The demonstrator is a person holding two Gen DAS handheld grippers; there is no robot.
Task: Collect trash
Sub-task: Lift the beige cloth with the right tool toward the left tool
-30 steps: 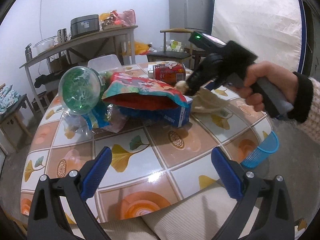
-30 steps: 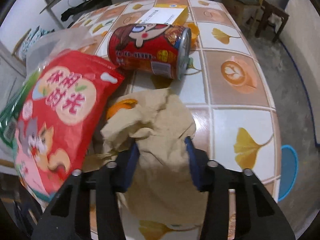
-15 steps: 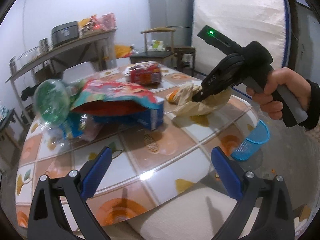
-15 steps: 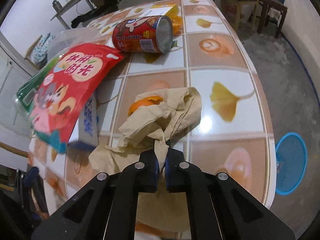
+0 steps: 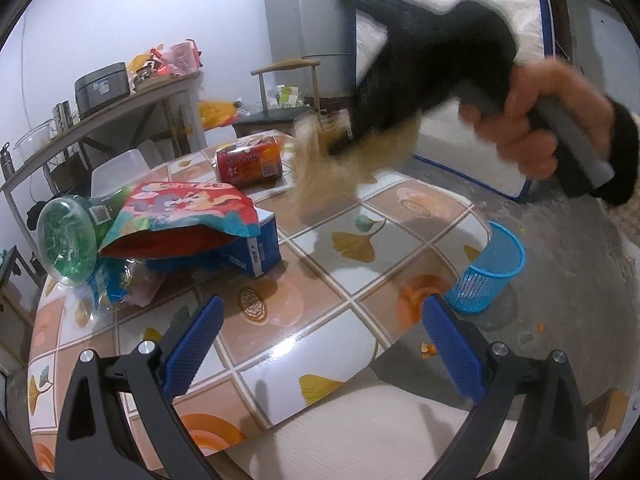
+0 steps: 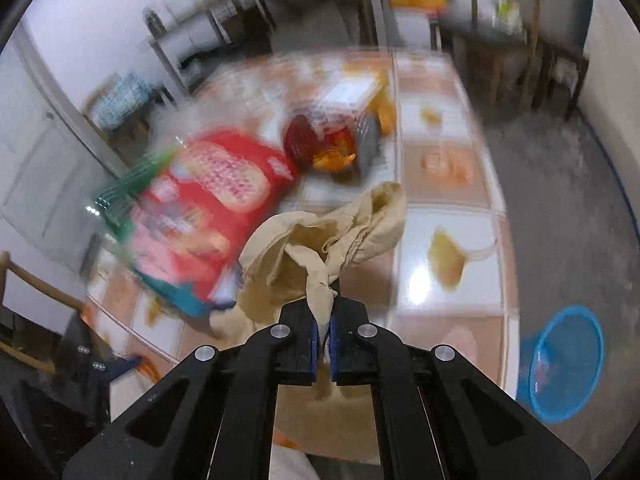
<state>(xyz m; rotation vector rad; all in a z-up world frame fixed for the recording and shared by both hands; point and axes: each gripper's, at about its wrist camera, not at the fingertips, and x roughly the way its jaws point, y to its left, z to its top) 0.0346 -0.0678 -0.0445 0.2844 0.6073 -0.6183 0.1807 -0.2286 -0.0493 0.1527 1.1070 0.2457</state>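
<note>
My right gripper is shut on a crumpled tan paper napkin and holds it in the air above the tiled table; in the left wrist view the napkin hangs blurred under that gripper. My left gripper is open and empty over the table's near edge. On the table lie a red can, a red snack bag on a blue box, and a green plastic bottle. A blue mesh bin stands on the floor to the right of the table.
A chair and a grey fridge stand behind the table. A shelf table with pots is at the back left. A white mattress leans at the right. Small scraps lie on the floor.
My right gripper has lifted the napkin off the table and is moving fast, blurring both views. An orange peel that lay under the napkin is no longer with it. My left gripper stays open.
</note>
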